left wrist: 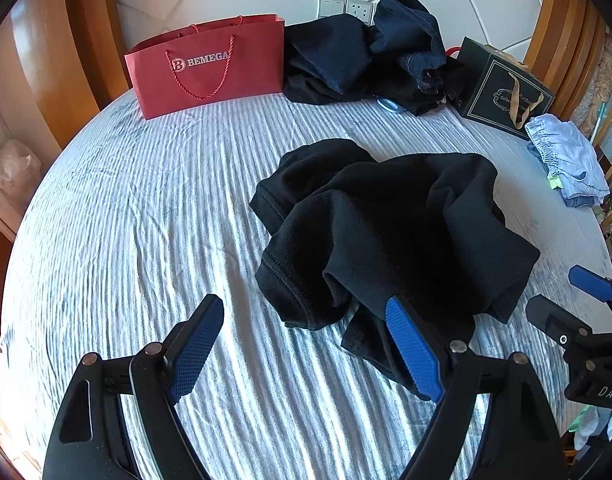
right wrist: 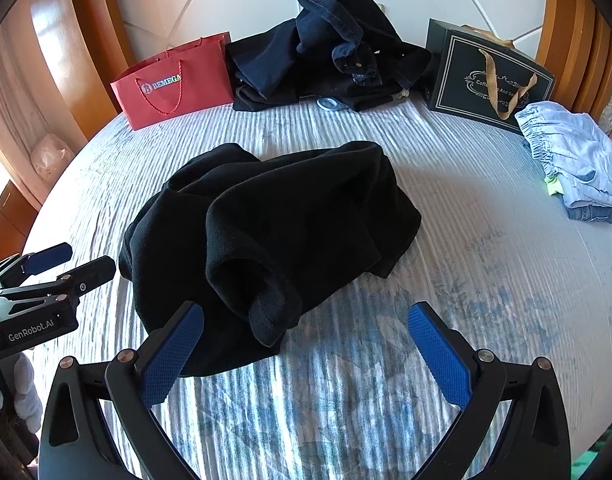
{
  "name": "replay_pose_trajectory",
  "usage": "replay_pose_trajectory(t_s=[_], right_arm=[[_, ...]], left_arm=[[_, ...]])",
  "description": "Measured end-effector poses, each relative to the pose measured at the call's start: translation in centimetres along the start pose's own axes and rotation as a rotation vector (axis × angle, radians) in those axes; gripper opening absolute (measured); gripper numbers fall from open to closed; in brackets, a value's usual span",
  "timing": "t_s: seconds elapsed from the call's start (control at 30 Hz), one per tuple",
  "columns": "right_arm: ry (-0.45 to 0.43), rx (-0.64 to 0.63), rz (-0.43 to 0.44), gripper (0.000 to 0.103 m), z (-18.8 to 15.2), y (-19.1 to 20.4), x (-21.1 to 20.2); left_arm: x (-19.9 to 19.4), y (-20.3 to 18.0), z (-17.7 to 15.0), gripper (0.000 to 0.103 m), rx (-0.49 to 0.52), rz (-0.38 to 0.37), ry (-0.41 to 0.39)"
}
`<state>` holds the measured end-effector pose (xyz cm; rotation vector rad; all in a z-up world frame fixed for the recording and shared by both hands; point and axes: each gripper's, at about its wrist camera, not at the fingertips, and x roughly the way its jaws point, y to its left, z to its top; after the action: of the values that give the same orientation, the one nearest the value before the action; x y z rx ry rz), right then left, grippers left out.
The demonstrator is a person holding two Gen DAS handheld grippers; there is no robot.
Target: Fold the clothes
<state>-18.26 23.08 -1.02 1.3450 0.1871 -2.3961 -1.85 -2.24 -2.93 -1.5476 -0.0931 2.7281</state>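
While the black garment lies crumpled near the middle of the bed, both grippers hang over its near side with jaws spread wide, holding nothing. Left gripper: one blue ribbed pad overlaps the cloth's near hem in view; contact cannot be told. Right gripper: left pad at the garment's near edge, right pad over bare bedspread. Likely positioned to find a hem or cuff before spreading the piece flat. Garment is thick, matte, fleece-like knit, with stitched hems and a rolled sleeve opening facing the grippers; soft, floppy, will sag when lifted. Bedspread is crinkled, striped, pale blue-grey. Along the head edge: red paper bag, heap of dark denim, black gift bag. At the right edge, folded light-blue clothes, apparently done.
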Motion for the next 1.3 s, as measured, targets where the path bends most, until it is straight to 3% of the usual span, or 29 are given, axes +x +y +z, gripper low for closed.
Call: replay_pose_trajectory(t_s=[0.13, 0.2, 0.23, 0.3, 0.4, 0.43, 0.47, 0.5, 0.53, 0.67, 0.83, 0.9, 1.03, 1.07, 1.13, 1.3], right_arm=[[0.010, -0.007, 0.032, 0.102, 0.4, 0.2, 0.8], [0.014, -0.014, 0.042, 0.097, 0.7, 0.4, 1.2], [0.019, -0.020, 0.040, 0.092, 0.9, 0.5, 1.6], [0.040, -0.018, 0.044, 0.064, 1.4, 0.6, 2.7], [0.078, -0.001, 0.084, 0.046, 1.9, 0.4, 4.6], [0.087, 0.003, 0.102, 0.031, 2.1, 0.4, 5.1], [0.093, 0.002, 0.109, 0.022, 2.3, 0.3, 5.5], [0.097, -0.001, 0.108, 0.015, 2.4, 0.3, 5.7], [0.093, -0.002, 0.097, 0.014, 2.6, 0.2, 5.7], [0.012, 0.062, -0.028, 0.013, 3.3, -3.4, 3.3], [-0.072, 0.220, -0.222, 0.013, 3.0, -11.1, -1.0], [-0.075, 0.284, -0.282, 0.013, 2.1, -14.0, -2.2], [-0.025, 0.376, -0.358, 0.014, -0.6, -18.0, -2.9], [-0.009, 0.390, -0.370, 0.025, -1.2, -18.8, -2.8], [0.011, 0.404, -0.387, 0.060, -2.4, -19.7, -2.7], [-0.028, 0.376, -0.319, 0.062, -3.6, -19.2, -4.1]], left_arm=[[1.1, 0.5, 0.2, 0.084, 0.007, -0.030, 0.013], [1.9, 0.5, 0.4, 0.083, 0.013, -0.054, 0.021], [2.4, 0.5, 0.5, 0.082, 0.017, -0.064, 0.026], [3.5, 0.3, 0.8, 0.075, 0.026, -0.085, 0.040], [5.4, -0.1, 1.4, 0.062, 0.039, -0.114, 0.072], [5.9, -0.2, 1.5, 0.050, 0.042, -0.127, 0.081], [6.4, -0.4, 1.7, 0.022, 0.046, -0.144, 0.088], [6.8, -0.5, 1.8, 0.008, 0.047, -0.159, 0.098], [6.8, -0.5, 2.0, 0.003, 0.050, -0.161, 0.096], [4.8, 0.3, 3.2, 0.003, 0.048, -0.128, 0.023], [2.8, 2.7, 5.1, 0.003, 0.013, -0.092, -0.033], [2.9, 3.0, 5.0, 0.005, 0.017, -0.107, -0.019], [3.5, 2.4, 3.2, 0.045, 0.017, -0.170, 0.021], [3.6, 2.0, 2.7, 0.046, 0.020, -0.187, 0.030], [3.7, 1.1, 1.9, 0.047, 0.030, -0.210, 0.051], [4.9, -0.4, 1.4, 0.048, 0.017, -0.234, 0.098]])
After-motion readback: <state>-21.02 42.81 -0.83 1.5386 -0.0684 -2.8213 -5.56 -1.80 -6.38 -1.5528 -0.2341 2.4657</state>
